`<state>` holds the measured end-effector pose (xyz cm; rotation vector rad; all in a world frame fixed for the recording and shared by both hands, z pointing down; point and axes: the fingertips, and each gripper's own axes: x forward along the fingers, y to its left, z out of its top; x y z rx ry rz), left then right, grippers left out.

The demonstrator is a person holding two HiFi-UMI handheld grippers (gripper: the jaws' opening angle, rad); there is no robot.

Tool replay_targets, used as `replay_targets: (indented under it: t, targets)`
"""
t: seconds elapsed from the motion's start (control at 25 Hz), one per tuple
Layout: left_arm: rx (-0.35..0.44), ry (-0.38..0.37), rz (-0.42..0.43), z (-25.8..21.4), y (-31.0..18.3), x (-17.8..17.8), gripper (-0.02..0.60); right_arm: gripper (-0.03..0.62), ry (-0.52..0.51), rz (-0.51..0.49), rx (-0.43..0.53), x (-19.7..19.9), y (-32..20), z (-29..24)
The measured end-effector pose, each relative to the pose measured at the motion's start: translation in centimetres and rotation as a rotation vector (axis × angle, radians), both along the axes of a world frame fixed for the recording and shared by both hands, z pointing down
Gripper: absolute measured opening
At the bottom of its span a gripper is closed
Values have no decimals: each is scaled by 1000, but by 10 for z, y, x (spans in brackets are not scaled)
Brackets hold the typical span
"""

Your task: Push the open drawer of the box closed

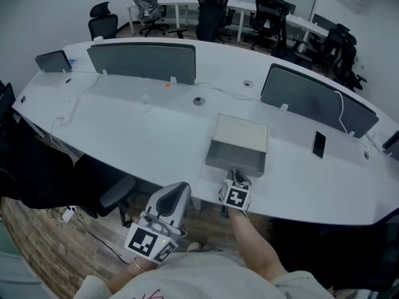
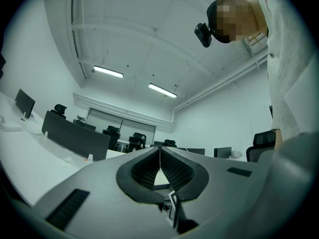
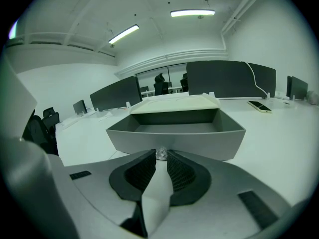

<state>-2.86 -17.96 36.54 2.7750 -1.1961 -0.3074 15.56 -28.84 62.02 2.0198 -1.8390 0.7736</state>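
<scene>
Head view, nearest the person: the left gripper (image 1: 179,187) hangs off the edge of the white desk (image 1: 124,123), its jaws pressed together on nothing. Just beyond, the right gripper (image 3: 160,157) has its jaws drawn in onto the small shiny knob (image 3: 160,154) on the front of the grey drawer (image 3: 199,141). The drawer stands pulled out of the pale box (image 3: 174,103) behind it.
</scene>
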Motion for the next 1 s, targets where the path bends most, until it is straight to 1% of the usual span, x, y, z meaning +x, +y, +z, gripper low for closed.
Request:
replay_targets:
  t: [1.0]
  targets:
    - [-4,8,-24,3,-10,-6,18,80,-15,16,0,6,-14,1]
